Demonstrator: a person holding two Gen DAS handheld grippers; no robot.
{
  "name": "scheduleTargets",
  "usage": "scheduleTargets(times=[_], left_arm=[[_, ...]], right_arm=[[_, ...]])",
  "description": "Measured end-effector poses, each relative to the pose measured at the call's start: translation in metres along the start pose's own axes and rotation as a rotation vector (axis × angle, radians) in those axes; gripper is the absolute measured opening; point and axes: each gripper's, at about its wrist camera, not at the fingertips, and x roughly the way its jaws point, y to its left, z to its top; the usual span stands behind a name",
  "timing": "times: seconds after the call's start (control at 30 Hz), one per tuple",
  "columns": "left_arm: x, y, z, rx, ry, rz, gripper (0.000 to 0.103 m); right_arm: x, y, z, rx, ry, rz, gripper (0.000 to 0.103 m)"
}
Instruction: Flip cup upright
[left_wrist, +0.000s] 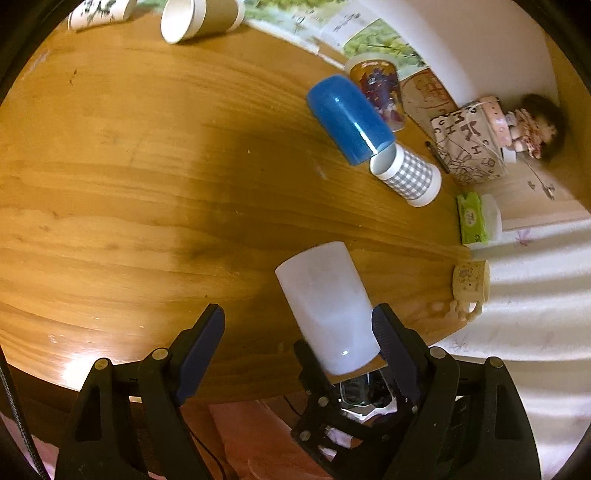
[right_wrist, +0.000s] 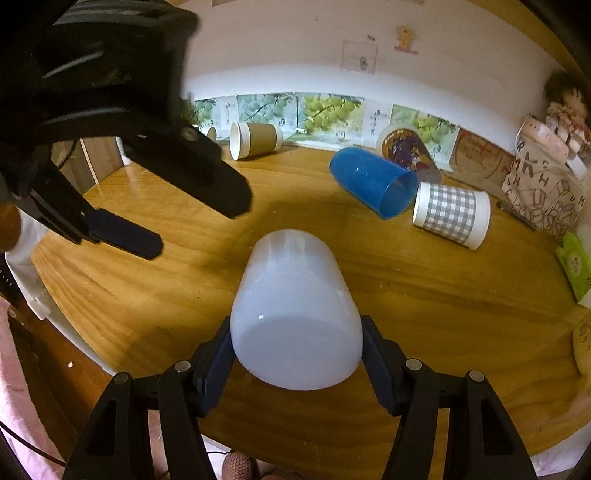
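Note:
A frosted white cup (right_wrist: 295, 306) lies tilted on its side just over the wooden table (right_wrist: 424, 295). My right gripper (right_wrist: 295, 332) is shut on it, one pad pressed to each flank. Which end is the cup's mouth does not show. In the left wrist view the same white cup (left_wrist: 325, 302) sits close against the inner side of the right-hand finger. My left gripper (left_wrist: 297, 317) is open, and nothing is pressed between its pads. The right wrist view shows the left gripper (right_wrist: 195, 225) hanging at the upper left, apart from the cup.
Lying on their sides further back are a blue cup (right_wrist: 373, 181), a grey checked cup (right_wrist: 450, 214) and a brown paper cup (right_wrist: 255, 140). A printed cup (right_wrist: 406, 151) stands by the wall. A green wipes pack (left_wrist: 471, 219) and a cream mug (left_wrist: 471, 284) sit at the table's right edge.

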Motion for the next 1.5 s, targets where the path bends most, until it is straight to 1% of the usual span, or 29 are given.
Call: scheduleTargets(times=[0.17, 0.4, 0.7, 0.9, 1.03, 1.13, 1.27, 1.33, 1.5], left_arm=[[0.012, 0.003, 0.003, -0.035, 0.013, -0.006, 0.084], [0.027, 0.003, 0.006, -0.095, 0.032, -0.017, 0.084], [0.042, 0.0, 0.006, -0.147, 0.062, -0.015, 0.084], [0.048, 0.001, 0.004, -0.211, 0.085, -0.029, 0.083], [0.05, -0.002, 0.003, -0.221, 0.102, -0.023, 0.083], [0.052, -0.003, 0.003, -0.229, 0.109, -0.026, 0.079], [0.054, -0.001, 0.004, -0.238, 0.122, 0.011, 0.07], [0.056, 0.001, 0.004, -0.252, 0.131, 0.015, 0.066], [0.056, 0.005, 0.003, -0.297, 0.143, 0.0, 0.064]], right_arm=[[0.008, -0.002, -0.005, 0.001, 0.043, 0.037, 0.065], [0.011, -0.007, -0.005, 0.004, 0.073, 0.08, 0.065], [0.012, -0.011, -0.002, -0.036, 0.1, 0.124, 0.065], [0.011, -0.012, -0.004, -0.05, 0.121, 0.165, 0.065], [0.01, -0.01, -0.005, -0.06, 0.129, 0.184, 0.065], [0.011, -0.009, -0.004, -0.069, 0.132, 0.194, 0.065], [0.01, -0.009, -0.004, -0.077, 0.13, 0.207, 0.068], [0.009, -0.009, -0.003, -0.079, 0.127, 0.212, 0.068], [0.009, -0.01, -0.001, -0.088, 0.127, 0.214, 0.07]])
